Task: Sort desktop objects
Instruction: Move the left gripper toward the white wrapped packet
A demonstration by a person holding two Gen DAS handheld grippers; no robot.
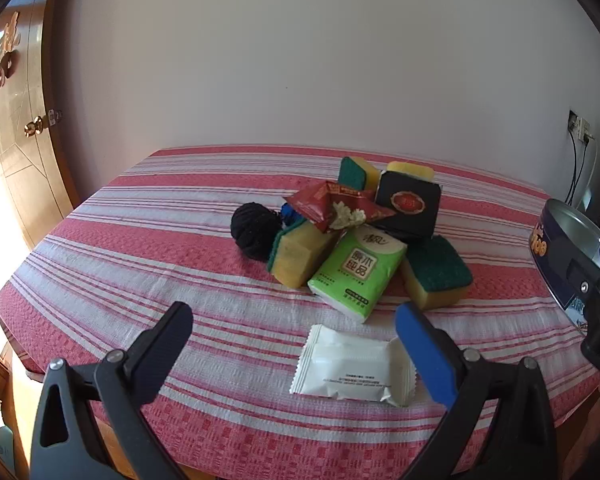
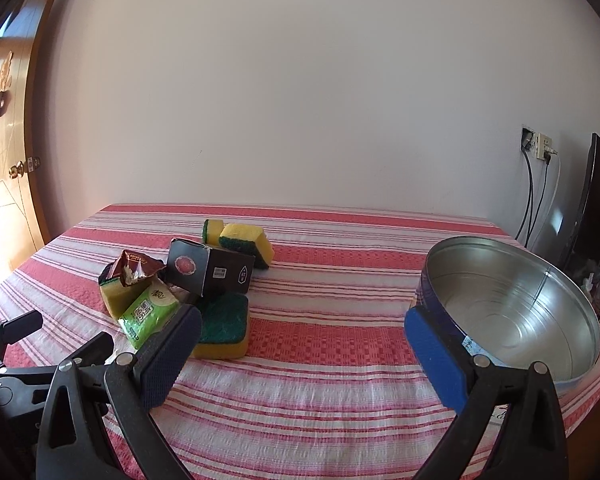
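A pile of objects sits mid-table: a green tissue pack [image 1: 356, 270] [image 2: 148, 312], several yellow-green sponges [image 1: 436, 272] [image 2: 224, 326], a black box with a red emblem [image 1: 410, 204] [image 2: 208, 268], a red snack wrapper [image 1: 336, 206] [image 2: 134, 268] and a black yarn ball [image 1: 255, 231]. A white sachet [image 1: 352, 364] lies alone in front of the pile. My left gripper [image 1: 294, 322] is open and empty, just above and before the sachet. My right gripper [image 2: 302, 328] is open and empty, between the pile and a round metal tin [image 2: 516, 308] [image 1: 568, 248].
The table wears a red-and-white striped cloth [image 1: 140, 264] [image 2: 340, 280]. A wooden door [image 1: 16, 128] stands at the left. A wall socket with cables [image 2: 538, 152] and a dark screen [image 2: 598, 208] are at the right. The wall is close behind the table.
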